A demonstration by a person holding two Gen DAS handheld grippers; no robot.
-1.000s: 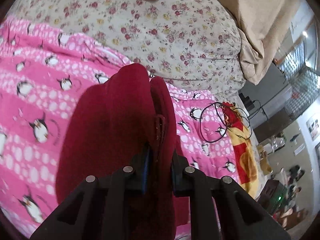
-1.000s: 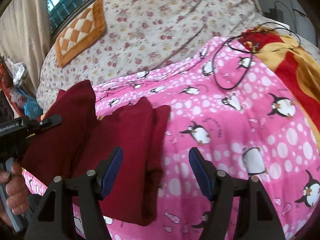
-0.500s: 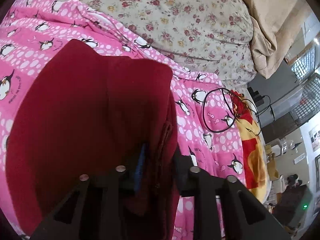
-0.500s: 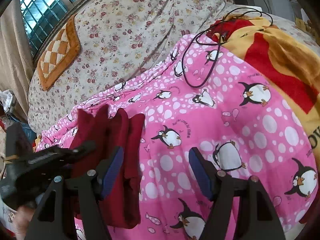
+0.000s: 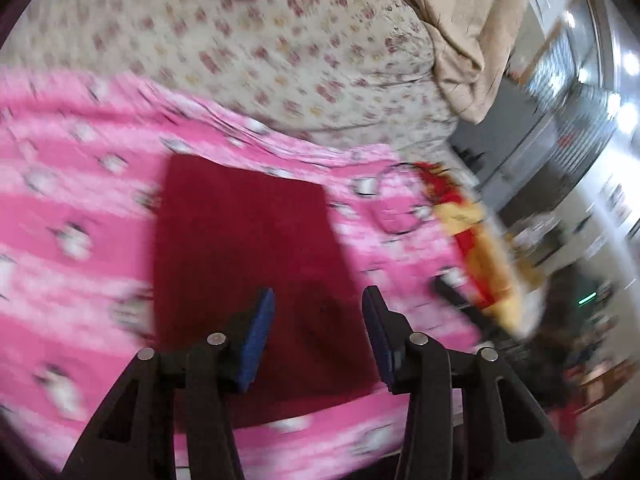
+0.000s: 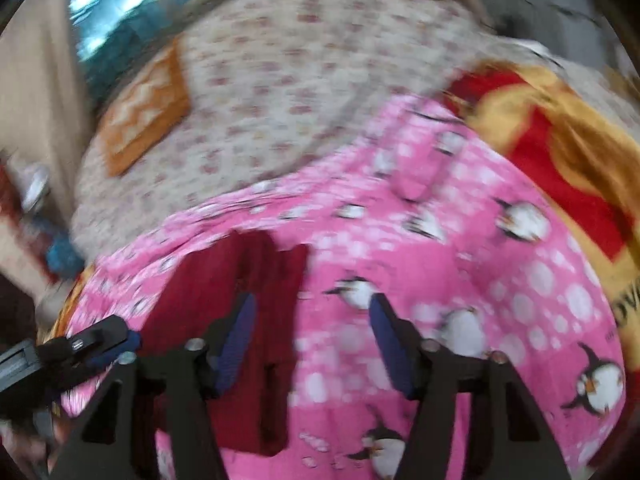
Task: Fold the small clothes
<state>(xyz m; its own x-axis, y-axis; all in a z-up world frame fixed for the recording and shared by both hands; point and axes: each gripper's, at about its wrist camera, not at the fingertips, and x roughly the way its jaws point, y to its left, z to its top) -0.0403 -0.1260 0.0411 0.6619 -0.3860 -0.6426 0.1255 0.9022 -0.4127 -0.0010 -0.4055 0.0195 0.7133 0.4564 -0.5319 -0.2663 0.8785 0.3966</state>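
A dark red garment lies folded flat as a rectangle on the pink penguin blanket. My left gripper is open and empty, just above the garment's near edge. In the right wrist view the same red garment lies at lower left on the pink blanket. My right gripper is open and empty, over the garment's right edge. The left gripper shows at the far left of that view. Both views are motion blurred.
A floral quilt covers the bed behind the blanket, with an orange checked cushion on it. A red and yellow blanket lies to the right with a black cable near it. A beige cloth hangs at the back.
My left gripper has opened and let go of the red garment, which now lies flat on the blanket. Both grippers have pulled back from it.
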